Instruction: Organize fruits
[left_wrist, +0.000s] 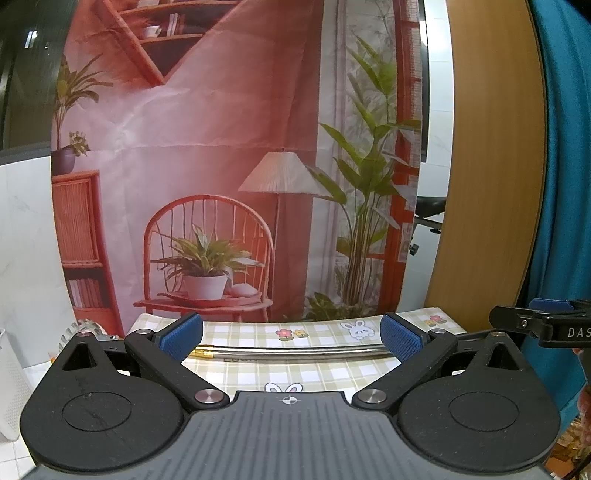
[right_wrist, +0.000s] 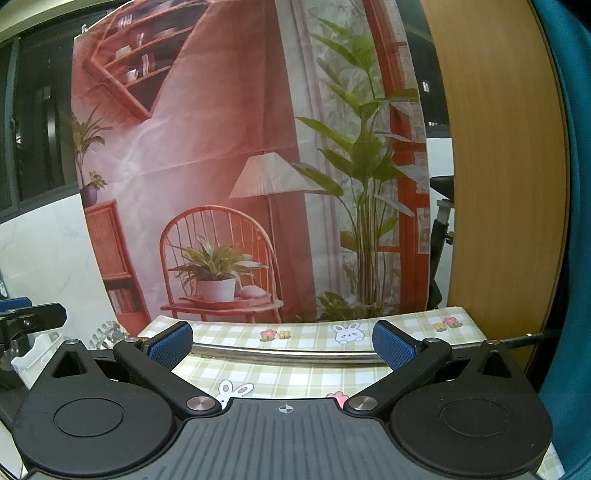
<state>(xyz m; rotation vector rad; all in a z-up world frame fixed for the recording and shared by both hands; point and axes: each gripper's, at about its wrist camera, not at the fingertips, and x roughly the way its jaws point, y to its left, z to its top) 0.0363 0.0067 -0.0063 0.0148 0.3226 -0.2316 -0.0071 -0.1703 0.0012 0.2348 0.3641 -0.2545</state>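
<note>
Fruits appear in neither of your wrist views, so their place cannot be told. Your left hand-held gripper (left_wrist: 291, 338) and right hand-held gripper (right_wrist: 282, 345) both gape wide, empty, above the checkered tabletop (right_wrist: 295, 376) where a metal hose (left_wrist: 295, 352) lies.

No fruit shows in either wrist view. Only the desk (left_wrist: 314, 369) appears, covered in a green-checked cloth printed with rabbits and flowers, with a metal tube (left_wrist: 295, 350) lying across it.
</note>
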